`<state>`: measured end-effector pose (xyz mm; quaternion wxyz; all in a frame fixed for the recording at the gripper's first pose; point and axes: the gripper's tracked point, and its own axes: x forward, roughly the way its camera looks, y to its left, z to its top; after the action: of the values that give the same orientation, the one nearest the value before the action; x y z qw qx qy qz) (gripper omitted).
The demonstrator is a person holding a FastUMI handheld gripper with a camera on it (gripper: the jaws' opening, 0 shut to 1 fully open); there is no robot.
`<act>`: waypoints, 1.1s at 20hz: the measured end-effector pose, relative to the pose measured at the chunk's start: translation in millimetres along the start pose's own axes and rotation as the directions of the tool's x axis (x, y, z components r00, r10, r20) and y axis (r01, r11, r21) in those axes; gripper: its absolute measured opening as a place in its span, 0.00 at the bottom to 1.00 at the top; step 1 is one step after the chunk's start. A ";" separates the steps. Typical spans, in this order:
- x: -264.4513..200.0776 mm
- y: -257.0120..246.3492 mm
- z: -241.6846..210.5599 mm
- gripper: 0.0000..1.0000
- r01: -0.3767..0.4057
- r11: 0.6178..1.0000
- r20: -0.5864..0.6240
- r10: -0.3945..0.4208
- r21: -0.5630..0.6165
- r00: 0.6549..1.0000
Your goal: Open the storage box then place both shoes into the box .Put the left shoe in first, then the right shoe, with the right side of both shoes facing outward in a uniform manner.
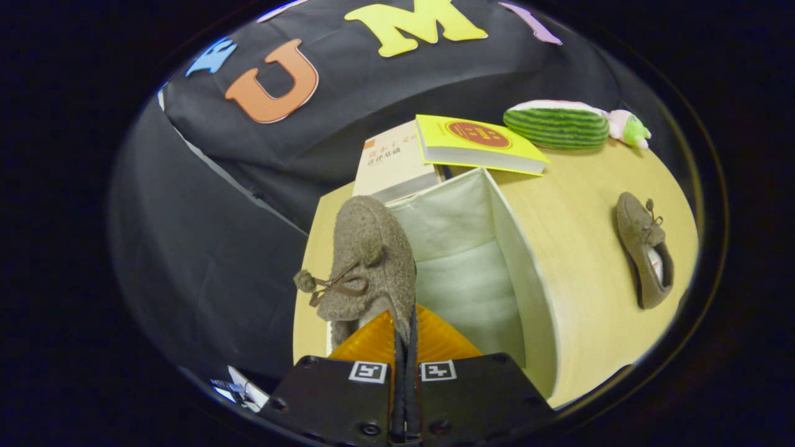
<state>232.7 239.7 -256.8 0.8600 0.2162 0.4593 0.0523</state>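
A wooden table [590,261] holds an open, white-lined storage box [478,248]. The gripper [405,335] pinches the rim of a brown fuzzy shoe [369,261], its fingers pressed nearly together, holding it over the box's left edge. A second shoe [646,248] lies on the table, well right of the box. Beyond the box lie two books [478,146] and a watermelon plush [559,124].

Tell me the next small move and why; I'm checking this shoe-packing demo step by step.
Probably lower the held shoe into the open storage box and only then release. The gripper is shut on the shoe's edge, and the shoe hangs at the box's near wall, above its white lining rather than resting inside. The other shoe lies on the table beside the box, waiting its turn.
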 end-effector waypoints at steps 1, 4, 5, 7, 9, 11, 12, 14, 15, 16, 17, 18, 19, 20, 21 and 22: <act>3.0 -1.8 -1.2 0.07 0.001 1.000 -0.001 -0.001 0.013 1.000; 4.9 -5.7 1.1 0.09 -0.006 0.999 0.011 0.006 0.041 1.000; 5.9 -6.7 2.6 0.12 -0.010 0.999 0.018 0.009 0.051 1.000; 11.6 -3.7 4.0 0.19 -0.050 0.997 0.016 0.049 0.059 0.999; 7.3 4.9 6.8 0.24 -0.101 0.993 0.015 0.100 0.056 0.995; -2.2 -0.6 13.0 0.46 -0.079 0.997 0.029 0.079 0.001 0.996; -8.5 -5.5 21.9 0.62 -0.053 0.998 0.053 0.055 -0.042 0.997; -23.2 -13.2 39.1 0.74 -0.013 0.992 0.109 0.026 -0.123 0.994; -30.7 -18.2 46.7 0.83 0.011 0.986 0.131 0.011 -0.164 0.991; -38.3 -26.4 52.7 0.88 0.039 0.979 0.148 -0.009 -0.198 0.989; -44.2 -31.0 58.1 0.97 0.053 0.974 0.160 -0.018 -0.221 0.987; -50.4 -40.9 62.1 0.97 0.079 0.970 0.167 -0.041 -0.229 0.985; -55.8 -50.1 65.5 0.98 0.095 0.968 0.175 -0.054 -0.231 0.983; -60.5 -62.2 71.0 0.98 0.128 0.964 0.185 -0.086 -0.232 0.979; -64.5 -75.7 74.0 0.98 0.157 0.957 0.184 -0.113 -0.246 0.977; -68.3 -87.8 77.4 0.98 0.182 0.949 0.186 -0.136 -0.258 0.973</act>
<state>247.0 115.8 -203.8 0.9182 0.0614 0.3904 0.0275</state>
